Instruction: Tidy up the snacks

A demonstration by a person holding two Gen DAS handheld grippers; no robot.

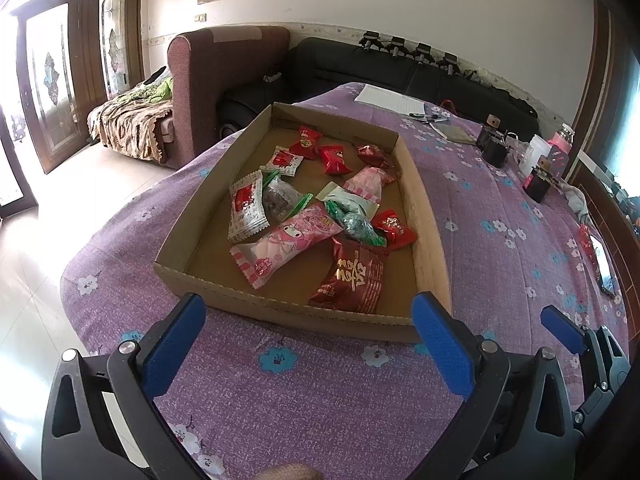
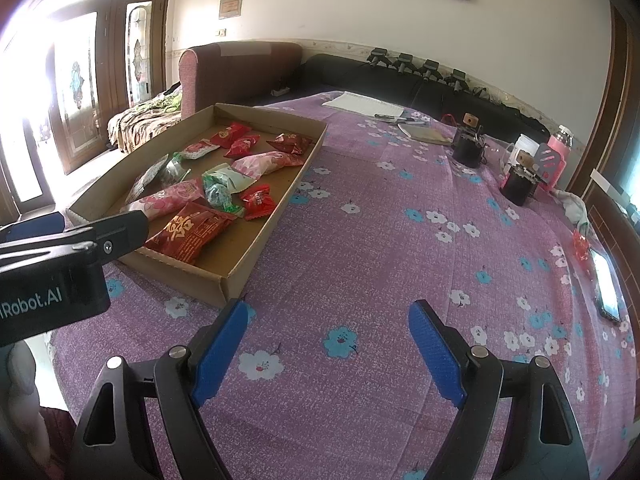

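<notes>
A shallow cardboard tray (image 1: pixel 430 248) lies on the purple flowered cloth and holds several wrapped snacks. Among them are a dark red packet (image 1: pixel 352 276), a long pink packet (image 1: pixel 288 240), a white and red packet (image 1: pixel 246 208), a green candy (image 1: pixel 356 222) and small red candies (image 1: pixel 394 228). My left gripper (image 1: pixel 310 300) is open just short of the tray's near wall, with nothing held. My right gripper (image 2: pixel 329 308) is open over bare cloth to the right of the tray (image 2: pixel 240 276). The dark red packet (image 2: pixel 192 232) lies nearest that corner.
A notebook (image 2: pixel 364 106) and pens lie at the far side. Two black cylinders (image 2: pixel 468 148), a white cup and a pink bottle (image 2: pixel 558 156) stand at the right. A phone (image 2: pixel 606 284) and a loose red wrapper (image 2: pixel 580 246) lie near the right edge. Sofas stand beyond.
</notes>
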